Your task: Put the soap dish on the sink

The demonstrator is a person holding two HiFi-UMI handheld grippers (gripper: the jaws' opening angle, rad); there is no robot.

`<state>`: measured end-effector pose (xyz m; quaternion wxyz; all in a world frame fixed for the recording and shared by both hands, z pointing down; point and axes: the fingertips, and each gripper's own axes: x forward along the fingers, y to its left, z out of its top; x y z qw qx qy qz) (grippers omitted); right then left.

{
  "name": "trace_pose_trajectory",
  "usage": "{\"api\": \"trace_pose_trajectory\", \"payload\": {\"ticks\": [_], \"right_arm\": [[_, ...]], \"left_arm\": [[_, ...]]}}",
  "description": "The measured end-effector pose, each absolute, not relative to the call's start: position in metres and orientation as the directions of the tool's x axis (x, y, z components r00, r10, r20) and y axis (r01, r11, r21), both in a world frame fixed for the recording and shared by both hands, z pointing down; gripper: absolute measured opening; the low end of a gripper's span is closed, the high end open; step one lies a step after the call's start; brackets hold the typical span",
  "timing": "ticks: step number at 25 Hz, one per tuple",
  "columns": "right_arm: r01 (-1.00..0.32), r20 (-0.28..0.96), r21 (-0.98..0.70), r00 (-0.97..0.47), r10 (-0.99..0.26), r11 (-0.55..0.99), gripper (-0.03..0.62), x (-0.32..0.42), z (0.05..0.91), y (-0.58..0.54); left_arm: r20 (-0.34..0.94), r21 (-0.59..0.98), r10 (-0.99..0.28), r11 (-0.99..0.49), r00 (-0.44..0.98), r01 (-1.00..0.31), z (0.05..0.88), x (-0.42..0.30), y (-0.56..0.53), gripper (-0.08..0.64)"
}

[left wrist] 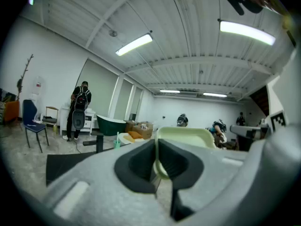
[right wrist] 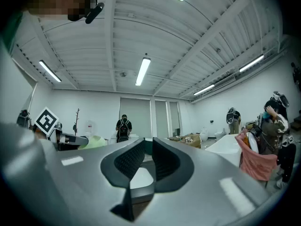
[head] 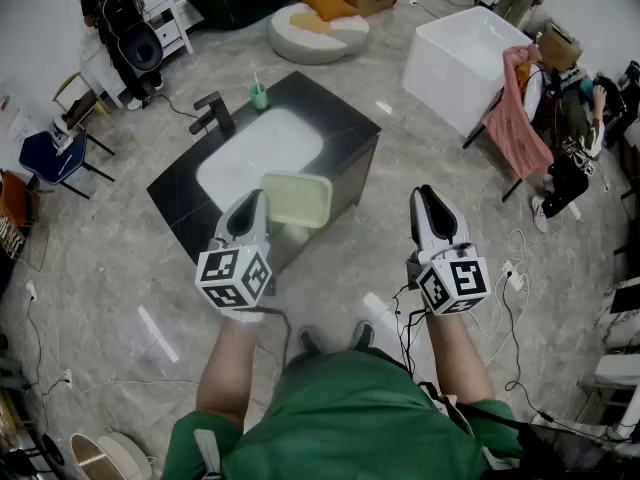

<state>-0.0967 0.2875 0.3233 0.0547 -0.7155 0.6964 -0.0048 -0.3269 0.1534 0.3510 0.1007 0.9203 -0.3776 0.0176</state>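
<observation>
Black sink (head: 330, 118) ahead; soap dish (head: 297, 198) rim pinched in left gripper (head: 256, 206)

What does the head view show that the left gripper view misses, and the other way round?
Only the head view: the person's green shirt and the black-and-white marker cube on the left gripper. Only the left gripper view: the long ceiling strip lights, and the jaws shut on the rim of the pale green rectangular plastic soap dish. Both: that soap dish, the black metal faucet and the small green cup.
</observation>
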Motion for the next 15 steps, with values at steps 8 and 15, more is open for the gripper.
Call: {"api": "trace_pose_trajectory", "payload": {"ticks": [8, 15], "right_arm": [[-0.995, -0.041, -0.097, 0.014, -0.999, -0.010, 0.049, -0.082, 0.330, 0.303], [-0.992, -0.086, -0.129, 0.006, -0.996, 0.006, 0.049, -0.032, 0.318, 0.311]], "left_arm": [[0.145, 0.187, -0.696, -0.679, 0.703, -0.710, 0.361, -0.313, 0.170, 0.017], [0.144, 0.201, -0.735, -0.633, 0.662, -0.747, 0.355, -0.284, 0.177, 0.017]]}}
